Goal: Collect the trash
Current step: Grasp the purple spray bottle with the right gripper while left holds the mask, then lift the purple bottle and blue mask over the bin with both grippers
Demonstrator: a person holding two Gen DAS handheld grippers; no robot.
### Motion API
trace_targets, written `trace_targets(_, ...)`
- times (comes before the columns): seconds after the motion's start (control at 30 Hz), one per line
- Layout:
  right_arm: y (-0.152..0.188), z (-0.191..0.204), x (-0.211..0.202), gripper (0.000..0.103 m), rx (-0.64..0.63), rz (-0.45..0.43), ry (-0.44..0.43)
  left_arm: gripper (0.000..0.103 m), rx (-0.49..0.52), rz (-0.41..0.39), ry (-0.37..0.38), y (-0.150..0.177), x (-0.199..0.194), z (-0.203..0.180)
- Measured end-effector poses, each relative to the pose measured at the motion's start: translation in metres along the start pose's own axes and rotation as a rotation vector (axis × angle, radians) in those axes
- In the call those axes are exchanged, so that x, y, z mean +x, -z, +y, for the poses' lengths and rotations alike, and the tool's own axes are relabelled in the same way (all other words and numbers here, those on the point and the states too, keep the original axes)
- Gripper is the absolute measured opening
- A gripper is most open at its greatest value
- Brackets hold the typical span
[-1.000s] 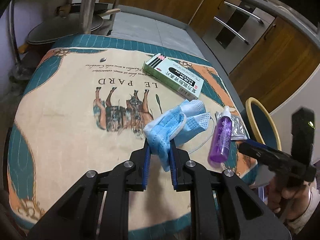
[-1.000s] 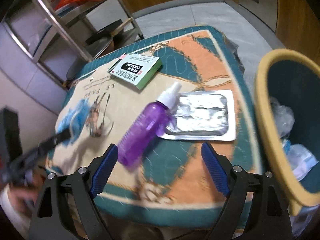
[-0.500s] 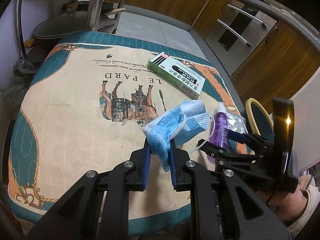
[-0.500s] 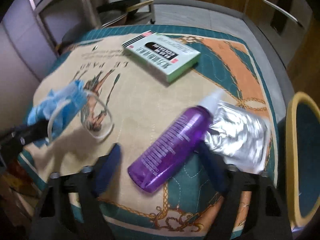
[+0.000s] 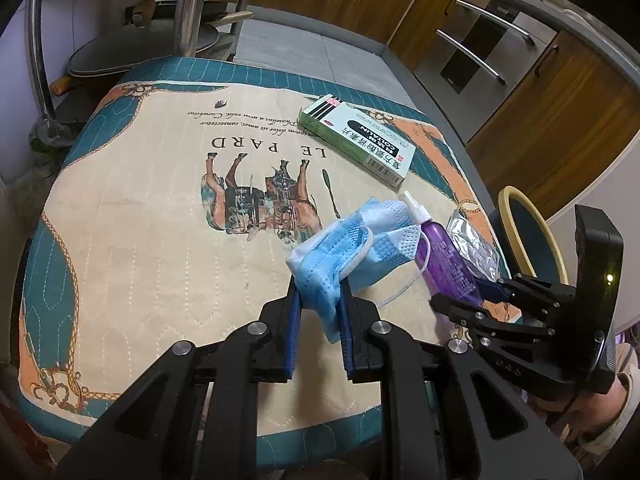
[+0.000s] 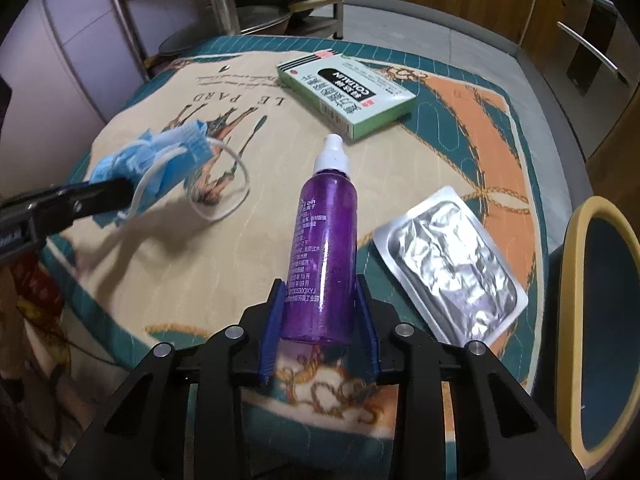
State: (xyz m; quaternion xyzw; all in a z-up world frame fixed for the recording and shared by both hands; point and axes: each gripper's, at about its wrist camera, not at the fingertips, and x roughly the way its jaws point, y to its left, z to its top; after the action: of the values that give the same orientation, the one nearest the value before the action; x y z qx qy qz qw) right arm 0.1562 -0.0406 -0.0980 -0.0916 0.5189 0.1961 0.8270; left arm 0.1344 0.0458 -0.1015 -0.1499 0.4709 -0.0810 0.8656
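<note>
My left gripper (image 5: pixel 320 300) is shut on a crumpled blue face mask (image 5: pixel 340 252) and holds it a little above the table; it also shows in the right wrist view (image 6: pixel 160 160). My right gripper (image 6: pixel 320 308) has its jaws around the base of a purple spray bottle (image 6: pixel 326 248) that lies on the table; the pads seem to touch its sides. The bottle also shows in the left wrist view (image 5: pixel 444 256). A silver foil blister pack (image 6: pixel 452 268) lies right of the bottle. A green medicine box (image 6: pixel 348 92) lies further back.
The table wears a quilted cloth (image 5: pixel 160 220) with a horse print. A yellow-rimmed trash bin (image 6: pixel 600 320) stands off the table's right edge. A metal rack with pans (image 5: pixel 160 40) stands behind, wooden cabinets (image 5: pixel 560 80) to the right.
My right gripper has swung in from the right and closed its jaws around the purple bottle's base. My left gripper still holds the mask, nearly unmoved.
</note>
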Motion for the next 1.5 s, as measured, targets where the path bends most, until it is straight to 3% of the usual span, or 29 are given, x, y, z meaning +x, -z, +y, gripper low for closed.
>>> trace_targets(0.6, 0.021, -0.021, -0.011, 0.034, 0.093, -0.017, -0.148, 0.017, 0.027, 0.001, 0.005, 0.011, -0.01, -0.011)
trace_targets(1.0, 0.028, -0.042, -0.035, 0.033, 0.184, -0.1, -0.235, 0.017, 0.025, -0.003, 0.018, 0.013, -0.015, -0.019)
trace_targets(1.27, 0.026, -0.055, -0.081, 0.033, 0.187, -0.2, -0.229, 0.017, 0.049, -0.025, 0.064, 0.006, -0.02, -0.044)
trace_targets(1.5, 0.037, -0.093, -0.133, 0.033, 0.205, -0.28, -0.184, 0.017, 0.093, -0.029, 0.125, -0.006, -0.019, -0.087)
